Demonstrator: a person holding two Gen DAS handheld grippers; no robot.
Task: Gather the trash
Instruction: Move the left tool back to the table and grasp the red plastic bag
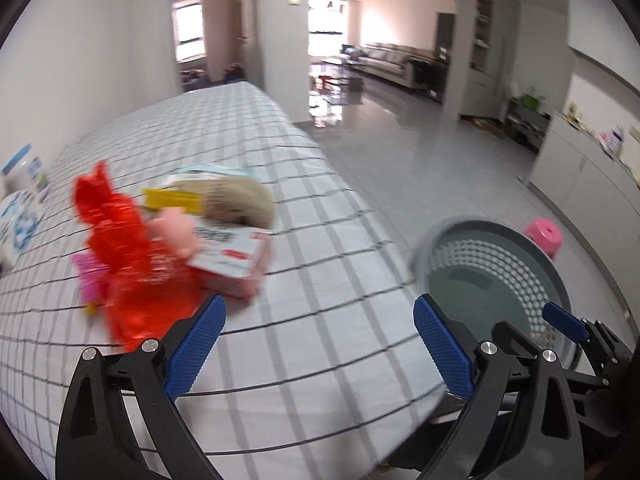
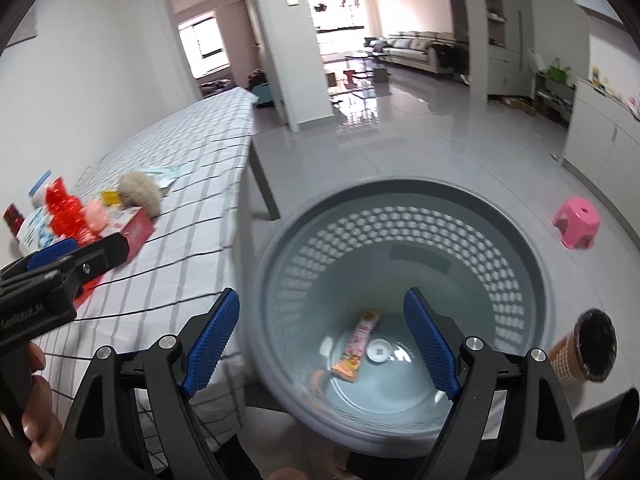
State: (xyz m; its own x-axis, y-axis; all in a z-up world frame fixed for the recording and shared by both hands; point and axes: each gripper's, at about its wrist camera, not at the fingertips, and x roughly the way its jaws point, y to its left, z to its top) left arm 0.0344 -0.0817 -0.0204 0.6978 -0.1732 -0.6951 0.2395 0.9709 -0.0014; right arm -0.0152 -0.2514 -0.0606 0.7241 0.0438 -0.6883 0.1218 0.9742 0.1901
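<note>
table (image 1: pixel 280 360): checked cloth carries what's left of the trash, bunched near its front edge where I can reach it.
bin (image 2: pixel 400 200): grey, on the floor tight against the table's front edge, mouth up, so anything I lift only has to clear the edge.
pile (image 1: pixel 120 240): red wrapper, pink box, a yellow piece and a brown lump, touching each other. Blurred, can't sort them finer.
packet (image 2: pixel 358 346): flat on the bin floor, already collected I'd say.
left gripper (image 1: pixel 316 344): over the cloth, jaws wide, nothing between them, lined up just short of the pile.
right gripper (image 2: pixel 320 344): over the bin mouth, jaws apart, empty.
</note>
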